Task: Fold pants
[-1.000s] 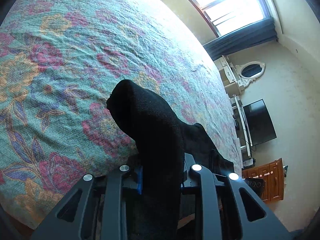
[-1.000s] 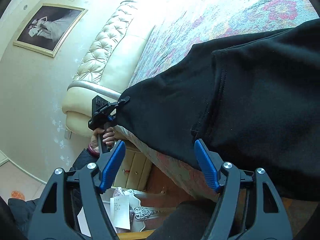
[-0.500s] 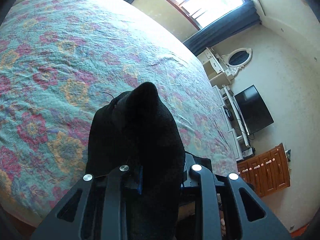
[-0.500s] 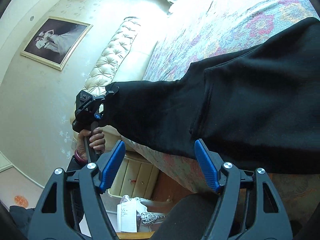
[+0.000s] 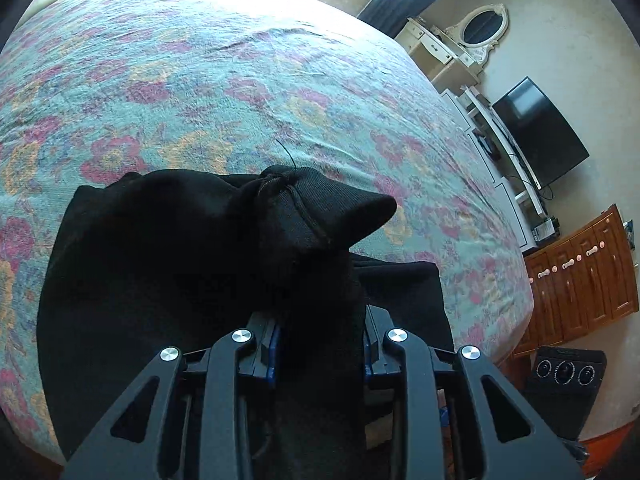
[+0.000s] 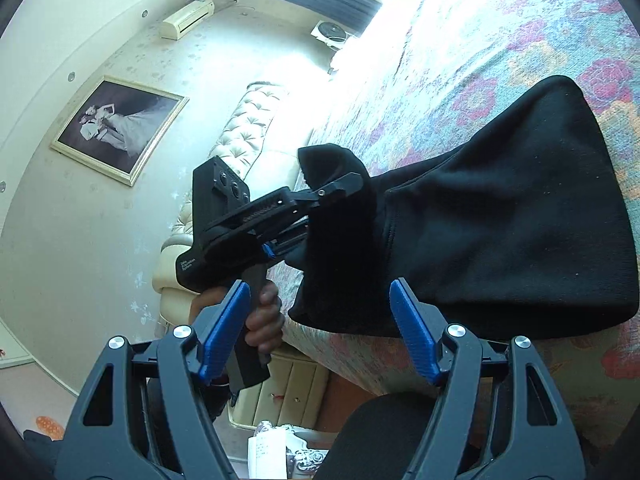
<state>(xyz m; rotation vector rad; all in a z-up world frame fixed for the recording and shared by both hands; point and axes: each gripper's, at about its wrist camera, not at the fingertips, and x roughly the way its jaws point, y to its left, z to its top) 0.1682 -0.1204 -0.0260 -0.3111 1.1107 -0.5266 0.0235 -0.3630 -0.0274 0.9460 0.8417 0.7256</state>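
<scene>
Black pants point(image 6: 500, 220) lie on the floral bedspread point(image 6: 520, 40) near the bed's edge. My left gripper point(image 5: 320, 344) is shut on the ribbed cuff end of the pants point(image 5: 312, 216) and holds it lifted over the rest of the fabric point(image 5: 160, 280). In the right wrist view the left gripper point(image 6: 340, 188) carries that cuff above the pants. My right gripper point(image 6: 320, 328) is open and empty, just off the bed edge in front of the pants.
A tufted cream headboard point(image 6: 244, 120) stands at the bed's head. A white dresser with mirror point(image 5: 452, 44), a TV point(image 5: 540, 132), a wooden cabinet point(image 5: 580, 272) and a speaker point(image 5: 564, 376) stand beyond the bed's foot.
My left gripper has carried the cuff toward the right gripper, folding the leg over the rest of the pants. The right gripper stays open.
</scene>
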